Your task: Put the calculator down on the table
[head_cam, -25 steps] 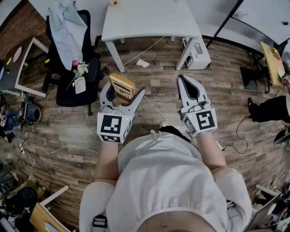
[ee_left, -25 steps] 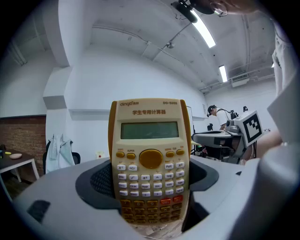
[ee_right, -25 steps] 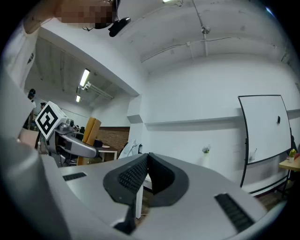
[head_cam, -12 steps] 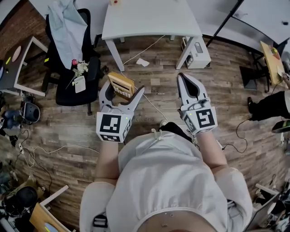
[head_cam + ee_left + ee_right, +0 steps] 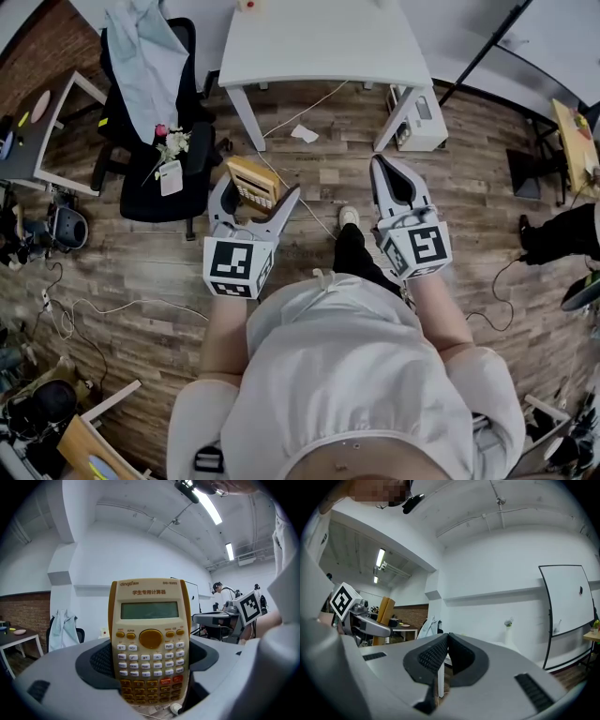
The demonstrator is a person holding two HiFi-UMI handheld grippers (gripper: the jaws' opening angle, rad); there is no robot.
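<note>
A yellow and cream calculator [image 5: 252,181] [image 5: 150,639] stands upright between the jaws of my left gripper [image 5: 253,193], which is shut on its lower half; its screen and keys face the left gripper view. My right gripper [image 5: 387,173] is shut with nothing in it, its black pads [image 5: 440,654] meeting at the tips. Both grippers are held in front of the person's body, above the wooden floor. The white table [image 5: 322,42] stands further ahead, its top seen from above in the head view.
A black office chair [image 5: 155,141] draped with a pale garment and a flower sits left of the table. A white box [image 5: 421,117] stands by the table's right leg. Cables run over the floor. A small side table [image 5: 42,131] is at far left.
The view has shifted forward slightly, so the table and chair sit a little lower in frame. A shoe now shows between the grippers. The left gripper still holds the calculator.
</note>
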